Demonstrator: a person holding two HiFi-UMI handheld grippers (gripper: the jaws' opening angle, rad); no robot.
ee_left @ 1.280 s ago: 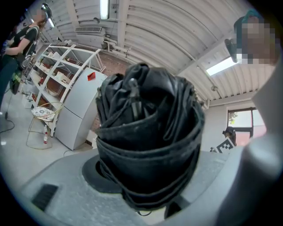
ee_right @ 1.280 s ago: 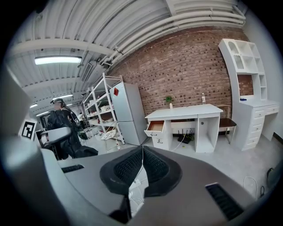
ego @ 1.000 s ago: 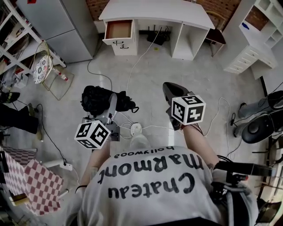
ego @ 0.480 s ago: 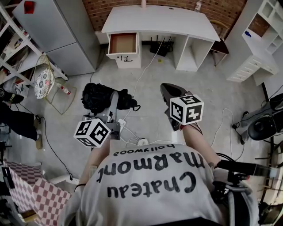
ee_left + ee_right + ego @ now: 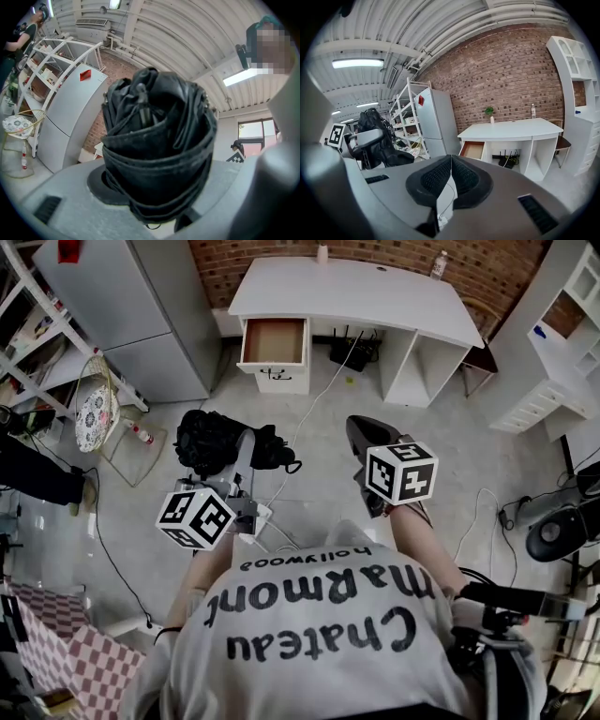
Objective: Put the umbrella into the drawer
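Observation:
A folded black umbrella [image 5: 217, 441] is held off the floor in my left gripper [image 5: 236, 450], whose jaws are shut on it. In the left gripper view the umbrella [image 5: 157, 140] fills the frame between the two grey jaws of the left gripper [image 5: 154, 183]. My right gripper [image 5: 360, 430] is shut with nothing in it; its ribbed pads [image 5: 461, 176] meet. The open drawer [image 5: 274, 341] of the white desk [image 5: 366, 296] lies ahead and looks empty. The right gripper view shows the drawer [image 5: 473, 150], the desk [image 5: 513, 129] and the umbrella [image 5: 377, 140] at the left.
A grey fridge [image 5: 141, 306] stands left of the desk, with a patterned stool [image 5: 94, 411] and wire shelves beside it. Cables and a power strip [image 5: 263, 516] cross the floor below the grippers. A white shelf unit [image 5: 553, 362] stands at the right, and a bottle [image 5: 439, 263] on the desk.
Both grippers have travelled towards the desk; the desk and open drawer sit lower and larger in the head view. The umbrella stays in the left gripper, the right stays shut.

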